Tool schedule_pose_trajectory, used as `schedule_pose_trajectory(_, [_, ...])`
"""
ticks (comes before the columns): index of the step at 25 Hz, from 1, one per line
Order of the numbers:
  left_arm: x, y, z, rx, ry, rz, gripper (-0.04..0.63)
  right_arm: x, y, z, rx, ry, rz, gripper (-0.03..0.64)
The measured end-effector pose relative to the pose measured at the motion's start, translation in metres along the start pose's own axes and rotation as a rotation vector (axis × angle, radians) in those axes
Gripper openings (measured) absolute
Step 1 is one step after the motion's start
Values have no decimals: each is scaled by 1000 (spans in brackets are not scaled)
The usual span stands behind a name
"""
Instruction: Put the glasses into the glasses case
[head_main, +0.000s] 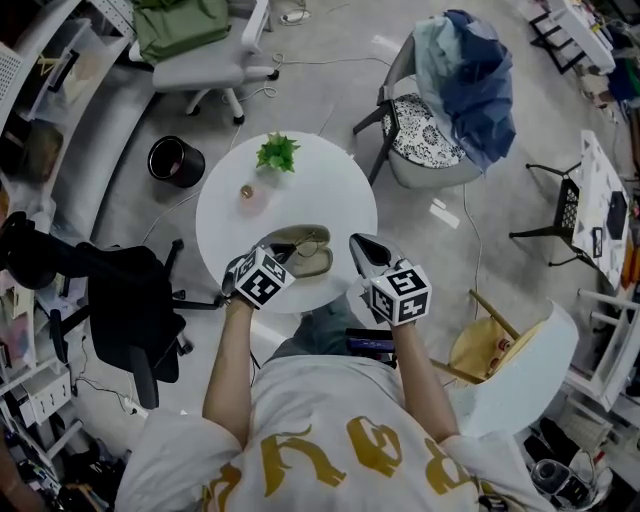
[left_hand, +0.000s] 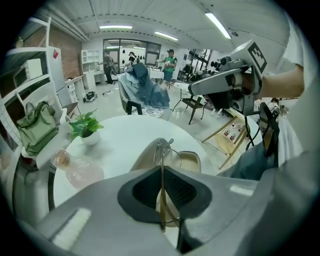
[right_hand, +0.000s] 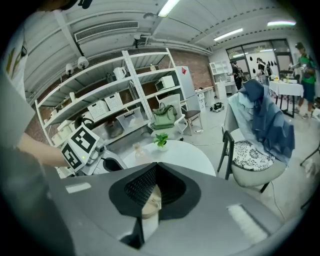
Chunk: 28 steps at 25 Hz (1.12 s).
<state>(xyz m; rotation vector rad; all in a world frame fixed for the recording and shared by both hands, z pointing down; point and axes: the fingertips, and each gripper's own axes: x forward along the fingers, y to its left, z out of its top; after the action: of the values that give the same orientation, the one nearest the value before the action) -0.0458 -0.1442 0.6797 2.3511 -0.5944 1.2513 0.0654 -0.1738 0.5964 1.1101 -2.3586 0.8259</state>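
Observation:
An open tan glasses case (head_main: 312, 262) lies at the near edge of the round white table (head_main: 340, 190). My left gripper (head_main: 284, 256) is shut on the thin gold temple of the glasses (left_hand: 169, 150), which hang over the case (left_hand: 192, 161). In the left gripper view the wire runs straight between the closed jaws of the left gripper (left_hand: 162, 167). My right gripper (head_main: 362, 246) hovers just right of the case, jaws shut with nothing seen between them. In the right gripper view the right gripper (right_hand: 156, 165) points past the case towards the table's far side.
A small potted plant (head_main: 277, 153) and a pink bottle (head_main: 247, 192) stand on the table's far left. Around the table are a black office chair (head_main: 120, 300), a chair draped with blue clothes (head_main: 450, 100), a yellow chair (head_main: 490, 345) and a black bin (head_main: 176, 161).

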Motion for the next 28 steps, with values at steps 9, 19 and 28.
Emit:
schedule_pose_trajectory(9, [20, -1, -3, 29, 50, -29, 18, 2, -13, -9, 36, 17, -7, 26])
schedule_pose_trajectory(19, [42, -4, -8, 51, 112, -21, 20, 2, -20, -15, 31, 35, 3, 26])
schedule_pose_trajectory(28, [42, 2, -8, 34, 98, 10, 26, -1, -27, -9, 19, 25, 5, 26])
